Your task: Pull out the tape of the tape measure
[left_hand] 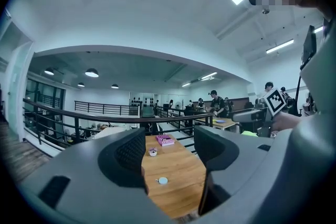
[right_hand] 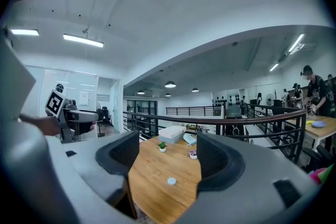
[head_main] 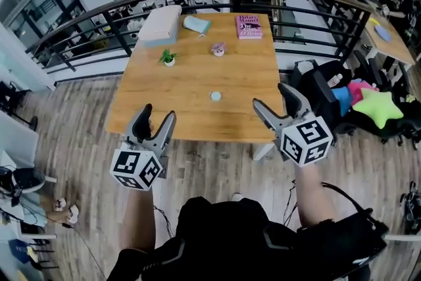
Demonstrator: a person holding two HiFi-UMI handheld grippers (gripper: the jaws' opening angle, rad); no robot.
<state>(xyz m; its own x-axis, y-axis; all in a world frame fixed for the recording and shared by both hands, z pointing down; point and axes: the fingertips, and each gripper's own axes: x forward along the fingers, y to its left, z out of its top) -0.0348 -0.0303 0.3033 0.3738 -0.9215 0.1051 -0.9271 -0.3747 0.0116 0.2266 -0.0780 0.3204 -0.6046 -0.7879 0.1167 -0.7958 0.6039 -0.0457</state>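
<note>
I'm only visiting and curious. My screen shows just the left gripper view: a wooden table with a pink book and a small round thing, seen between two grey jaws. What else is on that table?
Observer: A small potted plant stands toward the far left of the table. It doesn't show in your view.
Operator: Anything bigger over there?
Observer: Yes, a white box lies at the far left corner, with a teal item just to its right.
Operator: What is the other gripper doing?
Observer: The right gripper is open with nothing between its jaws, and the round tape measure lies untouched on the table.
</note>
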